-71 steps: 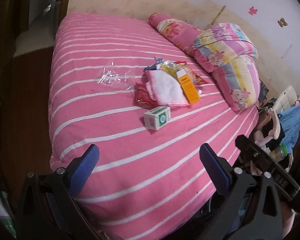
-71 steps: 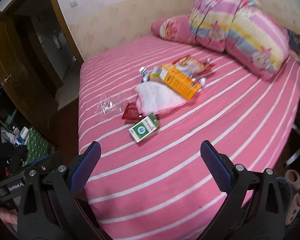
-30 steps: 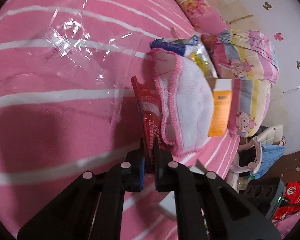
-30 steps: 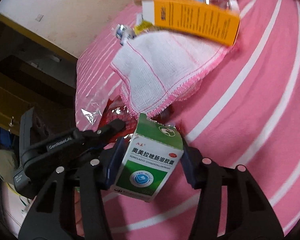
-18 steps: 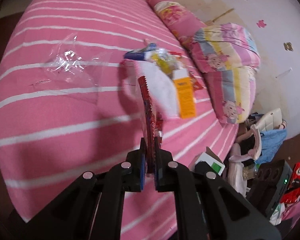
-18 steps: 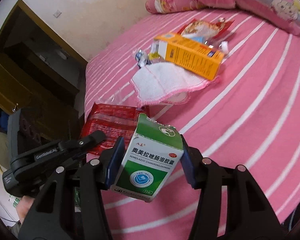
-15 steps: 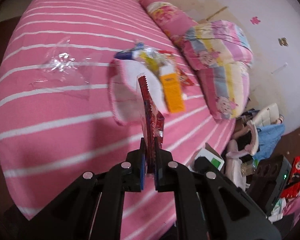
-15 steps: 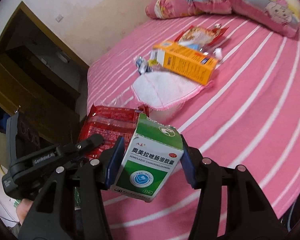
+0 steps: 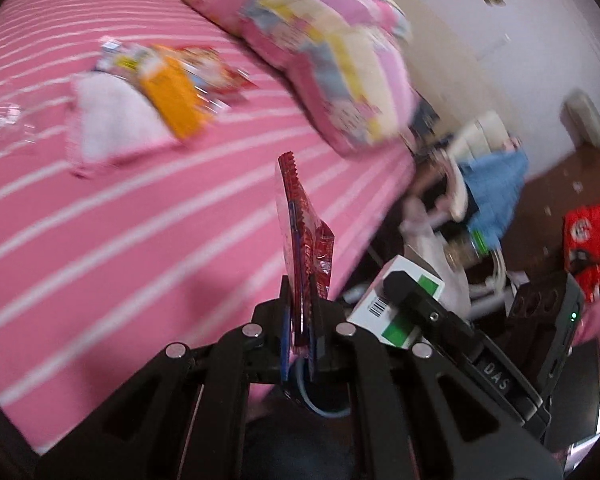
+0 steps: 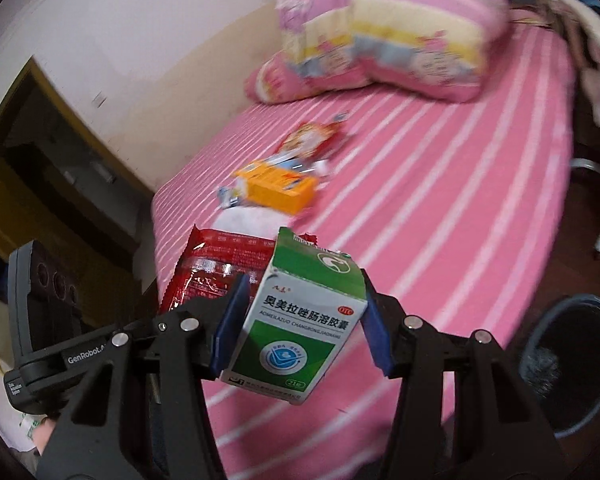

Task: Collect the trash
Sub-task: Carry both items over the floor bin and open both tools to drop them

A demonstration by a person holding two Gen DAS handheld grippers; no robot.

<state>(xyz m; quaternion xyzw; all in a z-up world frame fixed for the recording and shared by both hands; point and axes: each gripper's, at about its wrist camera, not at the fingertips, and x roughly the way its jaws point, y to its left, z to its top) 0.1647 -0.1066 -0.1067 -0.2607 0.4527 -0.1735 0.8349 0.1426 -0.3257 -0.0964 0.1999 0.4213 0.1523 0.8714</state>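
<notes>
Red, crinkled foil wrapper [image 9: 305,236] stands edge-on, pinched in the left gripper [image 9: 300,320]. The right gripper's [image 10: 300,320] fingers [image 10: 230,320] clamp a green-and-white medicine box [image 10: 300,316].

bed litter [image 9: 172,92]: blurred | bin [image 10: 568,364]: cut by edge | red wrapper [image 10: 216,272]: partly hidden

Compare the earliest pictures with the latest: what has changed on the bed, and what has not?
The left gripper closed on the red wrapper and the right gripper on the green box; both were lifted off the bed. The orange box, white cloth and pillows stayed put.
</notes>
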